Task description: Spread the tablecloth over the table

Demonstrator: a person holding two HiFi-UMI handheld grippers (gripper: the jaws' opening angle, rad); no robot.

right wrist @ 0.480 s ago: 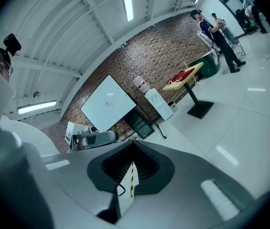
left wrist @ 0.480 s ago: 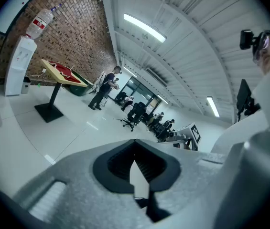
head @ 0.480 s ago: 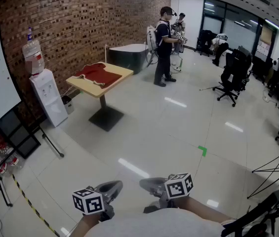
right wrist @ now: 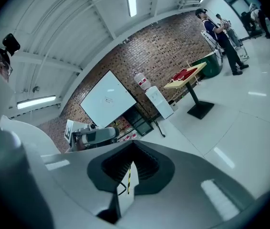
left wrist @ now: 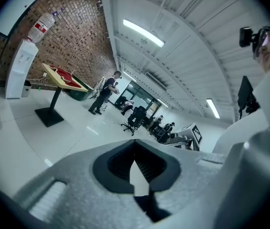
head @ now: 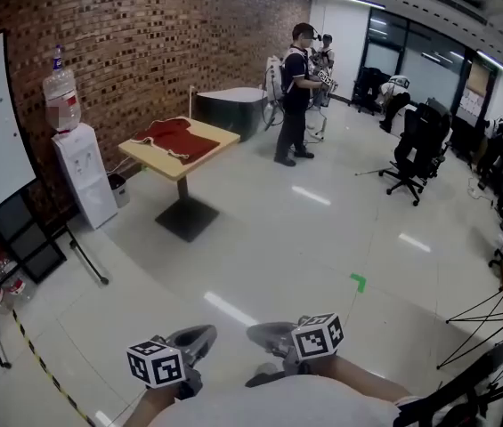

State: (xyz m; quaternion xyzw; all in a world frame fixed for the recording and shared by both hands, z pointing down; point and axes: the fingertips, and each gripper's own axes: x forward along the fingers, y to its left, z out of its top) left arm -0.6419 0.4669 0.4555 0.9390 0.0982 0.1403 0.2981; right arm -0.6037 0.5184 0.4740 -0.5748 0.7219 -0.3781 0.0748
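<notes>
Red fabric tablecloth [head: 173, 137] lies bunched on the pale wooden pedestal table [head: 224, 137] by the brick wall, well apart from me in the head view. Since half a second ago the framing has drifted only slightly and the table sits no nearer. I judge the approach barely begun and the spreading not yet started. The left gripper [head: 199, 336] and right gripper [head: 264, 332] hang at the bottom edge, and my arms are cut off below them.

In the left gripper view its jaws are pressed together on nothing. Table and cloth show small and tilted at far left.

In the right gripper view the jaws are likewise closed and empty, with the table tiny at upper right. I cannot make out how the cloth is folded, nor its far edge.
</notes>
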